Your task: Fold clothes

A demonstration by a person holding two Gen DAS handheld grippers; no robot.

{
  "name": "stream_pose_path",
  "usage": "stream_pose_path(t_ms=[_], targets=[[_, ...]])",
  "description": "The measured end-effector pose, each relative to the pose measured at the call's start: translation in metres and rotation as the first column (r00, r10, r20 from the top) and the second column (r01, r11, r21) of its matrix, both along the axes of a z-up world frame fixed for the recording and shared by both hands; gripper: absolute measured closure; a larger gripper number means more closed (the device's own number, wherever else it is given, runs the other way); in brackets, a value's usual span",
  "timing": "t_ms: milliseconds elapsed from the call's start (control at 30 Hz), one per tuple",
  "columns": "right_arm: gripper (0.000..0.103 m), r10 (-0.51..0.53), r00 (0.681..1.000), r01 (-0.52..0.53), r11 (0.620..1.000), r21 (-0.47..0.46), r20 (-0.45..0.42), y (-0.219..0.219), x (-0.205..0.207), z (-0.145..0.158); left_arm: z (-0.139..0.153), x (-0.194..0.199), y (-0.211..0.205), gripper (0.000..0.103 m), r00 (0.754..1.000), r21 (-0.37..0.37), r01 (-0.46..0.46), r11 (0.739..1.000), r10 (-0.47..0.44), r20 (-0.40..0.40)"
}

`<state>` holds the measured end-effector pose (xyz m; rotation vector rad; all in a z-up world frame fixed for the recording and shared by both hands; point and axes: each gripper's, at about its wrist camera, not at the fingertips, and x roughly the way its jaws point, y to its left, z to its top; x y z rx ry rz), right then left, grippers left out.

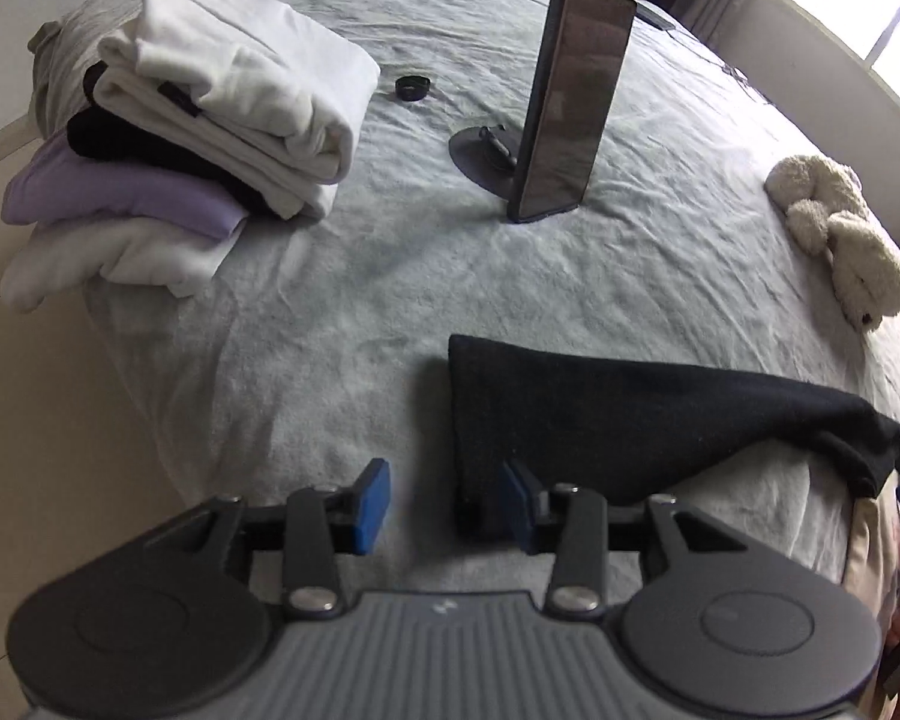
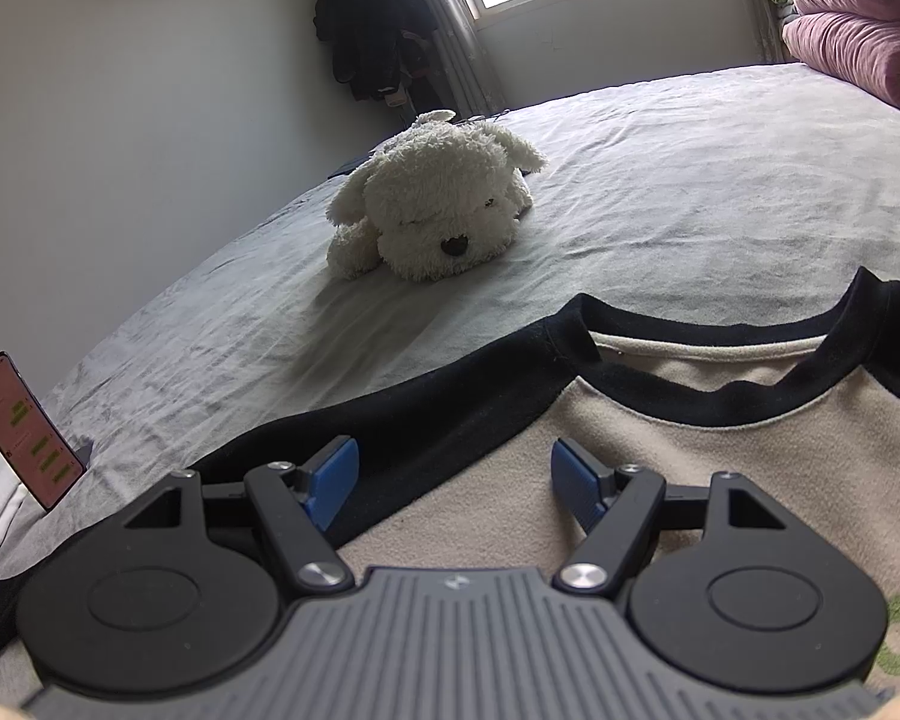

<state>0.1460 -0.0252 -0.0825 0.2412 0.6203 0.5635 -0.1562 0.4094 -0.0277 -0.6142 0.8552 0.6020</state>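
A beige sweatshirt with black raglan sleeves (image 2: 720, 450) is laid flat on the grey bedsheet (image 2: 690, 192), its black collar (image 2: 708, 360) turned toward the plush dog. The right gripper (image 2: 455, 489) is held just above the garment near the seam where the black shoulder meets the beige chest; its blue-padded fingers (image 2: 330, 480) are spread apart and nothing is pinched between them.

In the left wrist view, a black sleeve (image 1: 600, 408) of the garment is seen stretched across the near part of the bed. The left gripper (image 1: 445, 501) is also spread wide, with its right pad (image 1: 516, 501) set against the edge of the sleeve and its left pad over bare sheet; the cloth is not clamped.

A stack of folded clothes (image 1: 198, 138), white, black and lilac, is piled at the far left corner of the bed. A phone (image 1: 570, 102) is propped upright on a round-based stand (image 1: 480, 156) near the middle, and a small black ring (image 1: 413, 87) lies between it and the stack. A white plush dog (image 2: 432, 198) rests well apart from the sweatshirt, and a folded pink quilt (image 2: 858, 30) is seen at the far right edge of the bed
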Motion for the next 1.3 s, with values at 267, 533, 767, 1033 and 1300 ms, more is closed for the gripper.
stream_pose_path(t_ms=[267, 533, 767, 1033, 1300], targets=[[0.028, 0.000, 1.000, 0.000, 1.000, -0.002, -0.001, 0.000, 0.000, 0.000, -0.015, 0.030, 0.011, 0.076, 0.998, 0.055, -0.037, 0.998, 0.034, 0.061], [0.028, 0.006, 1.000, -0.006, 1.000, 0.002, 0.005, 0.000, -0.002, 0.001, 0.037, 0.058, -0.001, 0.100, 0.981, 0.324, -0.097, 0.941, 0.036, 0.191], [0.046, 0.112, 0.994, -0.110, 0.989, 0.097, -0.010, 0.007, -0.007, 0.011, 0.098, 0.094, 0.002, 0.100, 0.968, 0.417, -0.095, 0.904, -0.014, 0.251], [0.063, 0.270, 0.957, -0.264, 0.962, 0.073, -0.104, 0.078, -0.006, 0.011, 0.141, 0.145, -0.005, 0.100, 0.951, 0.461, -0.091, 0.883, -0.060, 0.304], [0.057, 0.330, 0.925, -0.303, 0.939, 0.160, -0.188, 0.133, 0.011, 0.016, 0.148, 0.173, -0.021, 0.099, 0.963, 0.502, -0.080, 0.861, -0.063, 0.263]])
